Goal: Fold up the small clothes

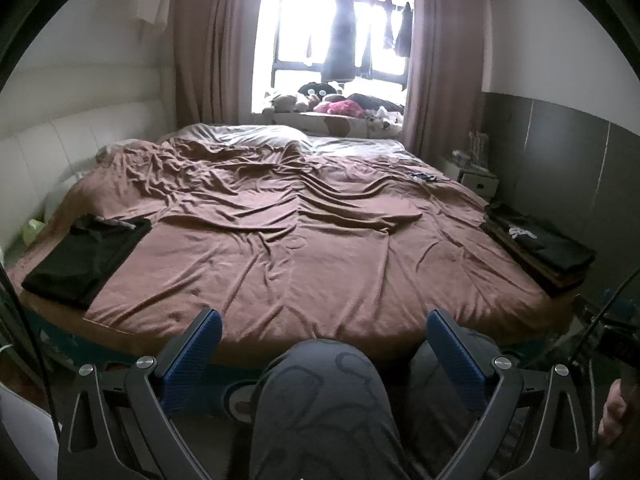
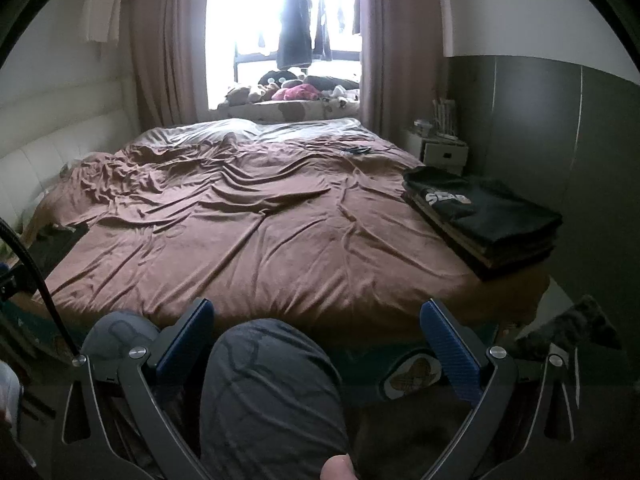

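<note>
From the left wrist, you are holding the left gripper point(image 1: 324, 324) wide apart and empty above your knee point(image 1: 320, 392). One black garment point(image 1: 88, 256) is lying flat at the bed's point(image 1: 280, 240) left edge; being light and limp, it is probably best pinched at a corner.

From the right wrist, your right gripper point(image 2: 316, 314) is also gaping, holding nothing. One stack of folded clothes point(image 2: 484, 220) is sitting at the right edge; I cannot count its layers.

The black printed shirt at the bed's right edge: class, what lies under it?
The black printed shirt tops a stack of folded clothes; only their dark and tan layered edges show. How many garments and what they are is covered. The stack rests on the brown bedspread.
</note>
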The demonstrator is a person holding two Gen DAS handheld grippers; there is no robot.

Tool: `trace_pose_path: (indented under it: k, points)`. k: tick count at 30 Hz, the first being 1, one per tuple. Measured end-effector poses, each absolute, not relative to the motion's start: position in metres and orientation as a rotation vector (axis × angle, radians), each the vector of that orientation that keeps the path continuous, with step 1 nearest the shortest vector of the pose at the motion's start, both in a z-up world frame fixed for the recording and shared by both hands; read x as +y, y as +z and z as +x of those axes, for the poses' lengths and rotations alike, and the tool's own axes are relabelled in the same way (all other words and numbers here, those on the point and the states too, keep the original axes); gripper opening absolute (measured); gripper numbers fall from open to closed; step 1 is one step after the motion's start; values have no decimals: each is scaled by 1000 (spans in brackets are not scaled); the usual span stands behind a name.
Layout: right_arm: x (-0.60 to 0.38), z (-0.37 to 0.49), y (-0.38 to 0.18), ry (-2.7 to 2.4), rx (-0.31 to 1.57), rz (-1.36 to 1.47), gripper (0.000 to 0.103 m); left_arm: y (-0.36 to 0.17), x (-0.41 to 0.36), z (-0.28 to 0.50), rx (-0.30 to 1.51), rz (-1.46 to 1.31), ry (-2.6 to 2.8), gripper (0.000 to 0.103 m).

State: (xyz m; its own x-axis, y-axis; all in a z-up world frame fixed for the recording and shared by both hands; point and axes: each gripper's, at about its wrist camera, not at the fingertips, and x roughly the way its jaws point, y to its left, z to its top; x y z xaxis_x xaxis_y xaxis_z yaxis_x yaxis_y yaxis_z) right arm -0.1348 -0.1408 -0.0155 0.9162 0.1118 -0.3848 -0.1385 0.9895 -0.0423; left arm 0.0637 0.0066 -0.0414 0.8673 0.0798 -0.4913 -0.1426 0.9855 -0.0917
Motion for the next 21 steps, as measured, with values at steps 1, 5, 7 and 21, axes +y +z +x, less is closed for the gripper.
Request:
trace_pose_path:
  k: [1, 5, 7, 21]
  points:
    - [-140, -135, -16, 129, 391, -71, 103, -41, 8, 64, 508, -126, 117, 103]
    - [-139, -137, -14, 131, 384, -72, 103, -40, 9, 61, 504, -126, 119, 103]
    - [-139, -138, -14, 131, 382, -73, 103, -37, 9, 58, 499, -126, 121, 103]
    - [-139, -144, -13, 132, 373, -69, 103, -32, 5, 50, 485, -123, 117, 103]
